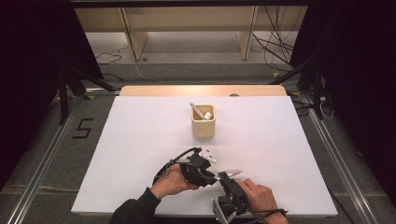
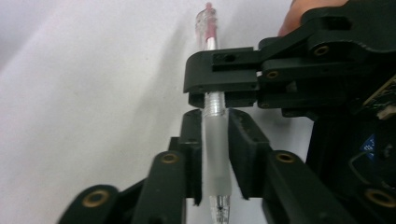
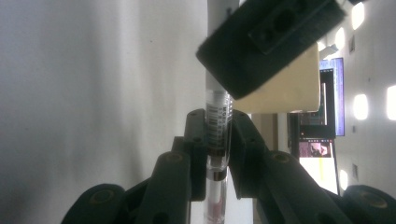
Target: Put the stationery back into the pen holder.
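Note:
A clear pen with red ink (image 1: pixel 233 172) is held level just above the white table top near its front edge, with both grippers clamped on it. My left gripper (image 1: pixel 215 179) comes from the left and is shut on the pen's frosted grip (image 2: pixel 215 154). My right gripper (image 1: pixel 224 177) comes from below and is shut on the clear barrel with the printed label (image 3: pixel 218 123). In the left gripper view the right gripper's jaws cross the barrel (image 2: pixel 212 100) just beyond my own. The red end of the pen (image 2: pixel 208 25) sticks out past them.
A beige square cup (image 1: pixel 203 125) stands at the table's middle, behind the grippers, with a white marker (image 1: pixel 195 109) leaning in it. The cup (image 3: pixel 292 88) is also in the right gripper view. The white table top (image 1: pixel 140 140) spreads widely around the hands.

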### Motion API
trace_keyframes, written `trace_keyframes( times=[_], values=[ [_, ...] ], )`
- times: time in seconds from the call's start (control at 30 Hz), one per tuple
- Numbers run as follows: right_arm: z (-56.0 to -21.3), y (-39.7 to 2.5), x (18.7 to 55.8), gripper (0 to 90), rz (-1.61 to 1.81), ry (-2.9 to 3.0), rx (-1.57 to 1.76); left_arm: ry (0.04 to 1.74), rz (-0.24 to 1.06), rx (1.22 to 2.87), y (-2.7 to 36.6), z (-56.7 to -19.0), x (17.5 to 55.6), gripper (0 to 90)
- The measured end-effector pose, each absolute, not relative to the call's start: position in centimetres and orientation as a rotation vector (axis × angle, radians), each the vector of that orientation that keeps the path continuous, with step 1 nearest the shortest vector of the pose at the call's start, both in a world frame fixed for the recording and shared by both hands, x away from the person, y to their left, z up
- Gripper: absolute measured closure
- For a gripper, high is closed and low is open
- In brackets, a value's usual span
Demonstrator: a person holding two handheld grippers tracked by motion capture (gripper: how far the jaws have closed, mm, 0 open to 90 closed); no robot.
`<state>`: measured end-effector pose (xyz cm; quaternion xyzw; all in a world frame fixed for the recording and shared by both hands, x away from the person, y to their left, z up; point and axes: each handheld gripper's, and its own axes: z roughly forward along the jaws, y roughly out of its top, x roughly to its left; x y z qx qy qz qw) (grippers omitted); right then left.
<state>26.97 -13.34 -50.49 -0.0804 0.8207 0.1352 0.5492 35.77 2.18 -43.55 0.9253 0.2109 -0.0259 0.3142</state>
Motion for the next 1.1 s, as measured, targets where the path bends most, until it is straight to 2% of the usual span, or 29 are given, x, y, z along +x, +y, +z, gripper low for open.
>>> trace_keyframes(
  times=[0.33, 0.8, 1.1],
  values=[
    [-50.2, -13.8, 27.0, 79.0, 0.307, 1.940, -0.172, 0.596, -0.030, 2.457, 2.5, -43.3, 35.9, 45.3],
    [-49.2, -15.7, 28.0, 79.0, 0.322, 1.931, -0.064, 0.618, 0.030, 2.374, 4.8, -42.1, 35.9, 27.1],
    [-46.9, -17.6, 30.0, 79.0, 0.468, 1.954, 0.190, 0.652, 0.086, 2.278, 8.1, -42.4, 36.1, 23.0]
  ],
)
